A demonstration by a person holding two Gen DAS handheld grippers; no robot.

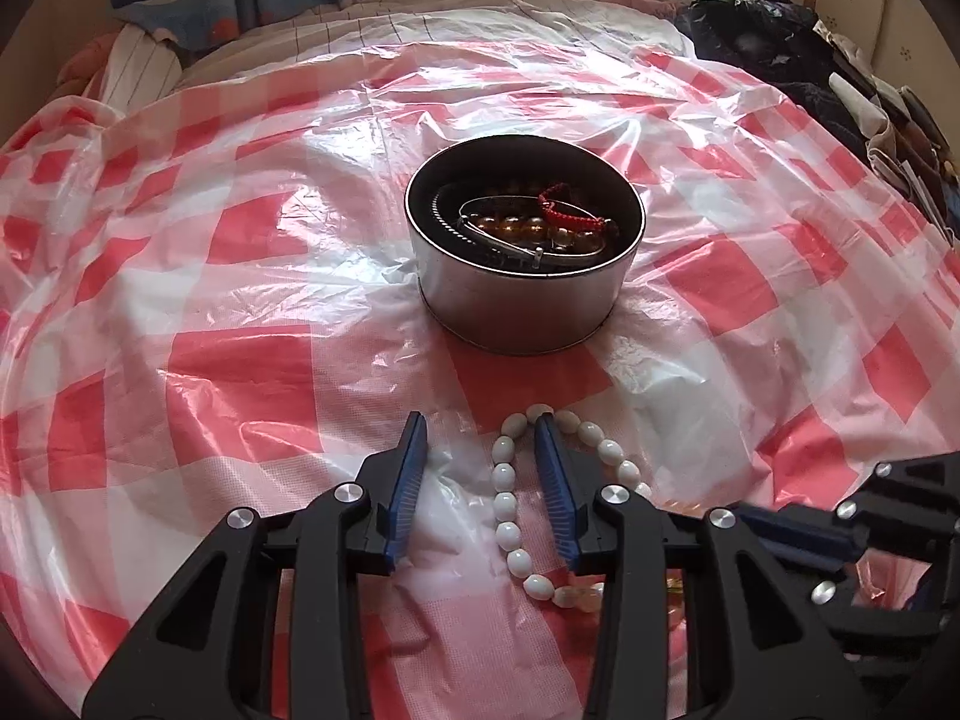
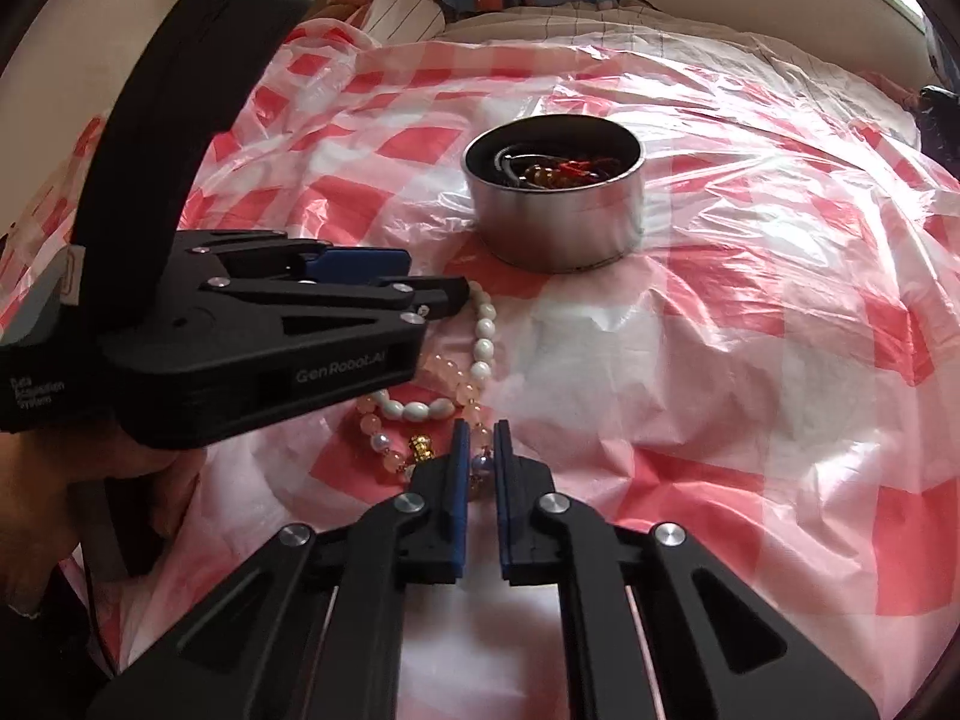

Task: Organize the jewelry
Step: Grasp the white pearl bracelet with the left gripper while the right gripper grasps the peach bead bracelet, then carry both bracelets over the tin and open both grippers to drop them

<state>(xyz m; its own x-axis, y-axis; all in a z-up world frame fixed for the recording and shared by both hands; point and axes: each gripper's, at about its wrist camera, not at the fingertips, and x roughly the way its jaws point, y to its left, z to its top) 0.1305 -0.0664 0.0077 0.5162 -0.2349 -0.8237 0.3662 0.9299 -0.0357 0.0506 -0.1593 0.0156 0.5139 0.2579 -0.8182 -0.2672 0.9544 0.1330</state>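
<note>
A white bead bracelet (image 1: 507, 507) is seen lying on a red-and-white checked plastic sheet (image 1: 240, 360), at about 6 o'clock from a round metal tin (image 1: 522, 300). The left gripper (image 1: 480, 426) is held wide open and low over the sheet, with one side of the white loop lying between its blue pads (image 1: 408, 480); nothing is gripped. In the right wrist view the right gripper (image 2: 479, 429) is seen narrowed to a small gap, its tips placed at a pale pink bead bracelet (image 2: 384, 444) that is overlapped by the white one; whether a bead is actually pinched cannot be told. A gold charm (image 2: 423, 449) is seen at 9 o'clock of those tips. Amber beads (image 1: 528, 231), a red cord (image 1: 555, 204) and a silver bangle (image 1: 510, 246) are held in the tin.
</note>
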